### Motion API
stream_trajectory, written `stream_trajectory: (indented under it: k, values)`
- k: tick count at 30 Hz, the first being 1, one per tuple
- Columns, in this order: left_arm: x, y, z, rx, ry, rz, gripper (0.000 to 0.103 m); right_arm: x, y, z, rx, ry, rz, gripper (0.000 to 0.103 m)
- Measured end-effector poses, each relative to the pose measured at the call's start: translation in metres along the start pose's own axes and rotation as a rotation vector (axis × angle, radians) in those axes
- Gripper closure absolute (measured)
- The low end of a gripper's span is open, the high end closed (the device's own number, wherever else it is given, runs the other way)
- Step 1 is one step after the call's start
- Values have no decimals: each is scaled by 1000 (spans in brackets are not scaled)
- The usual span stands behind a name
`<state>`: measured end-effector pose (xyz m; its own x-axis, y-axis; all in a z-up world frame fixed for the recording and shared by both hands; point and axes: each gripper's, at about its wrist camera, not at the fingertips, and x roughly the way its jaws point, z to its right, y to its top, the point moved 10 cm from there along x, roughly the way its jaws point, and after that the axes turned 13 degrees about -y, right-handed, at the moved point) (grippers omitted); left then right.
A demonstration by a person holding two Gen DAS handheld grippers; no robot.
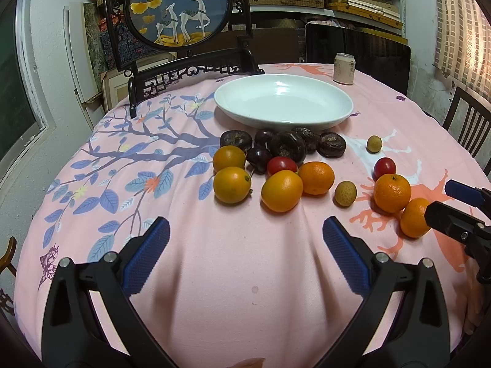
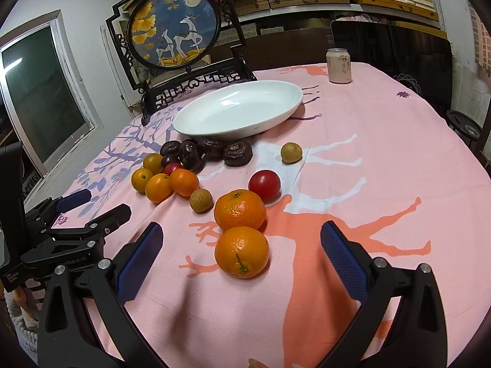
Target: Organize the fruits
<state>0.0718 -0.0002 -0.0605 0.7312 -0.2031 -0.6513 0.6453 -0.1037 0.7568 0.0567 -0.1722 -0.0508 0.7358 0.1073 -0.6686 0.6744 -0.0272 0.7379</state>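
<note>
So the biggest thing here is the bench (image 1: 214,260), covered in a pink cloth with a blue tree branch print on one side and orange deer shapes on the other. At the far edge stands a dark carved screen (image 1: 179,9) with a round panel showing two white deer.

Next down in size, the white dish (image 1: 284,102) sits toward the back of the bench with nothing in it. A pale drink can (image 1: 344,68) stands upright behind it, off to the right.

The left hand-held gripper (image 1: 245,251) hovers low over bare cloth with its blue-padded fingers spread wide, holding nothing. The right hand-held gripper (image 2: 242,263) is spread wide too, and the nearest mandarin (image 2: 241,251) lies on the cloth between its fingers, not touched by either pad.

A second mandarin (image 2: 240,210) sits just behind that one, touching it, with a red cherry tomato (image 2: 264,185) right beside it.

The main fruit pile is just in front of the dish: a row of dark wrinkled fruits (image 1: 287,147), then orange kumquat-looking ones (image 1: 232,185) and another mandarin (image 1: 316,178) bunched together, with a tomato (image 1: 280,165) tucked in the middle.

Smallest bits: one bumpy tan longan (image 1: 345,193) between the pile and the two mandarins, and another longan (image 1: 374,144) off alone near the dish's right side.
</note>
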Motion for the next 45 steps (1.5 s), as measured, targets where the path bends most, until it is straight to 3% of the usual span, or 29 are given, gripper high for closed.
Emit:
stream_trajectory:
  k: [45]
  values:
    - [3,-3,0,-4,-2,-5,2,2,-1,-1,5,6,-2,1]
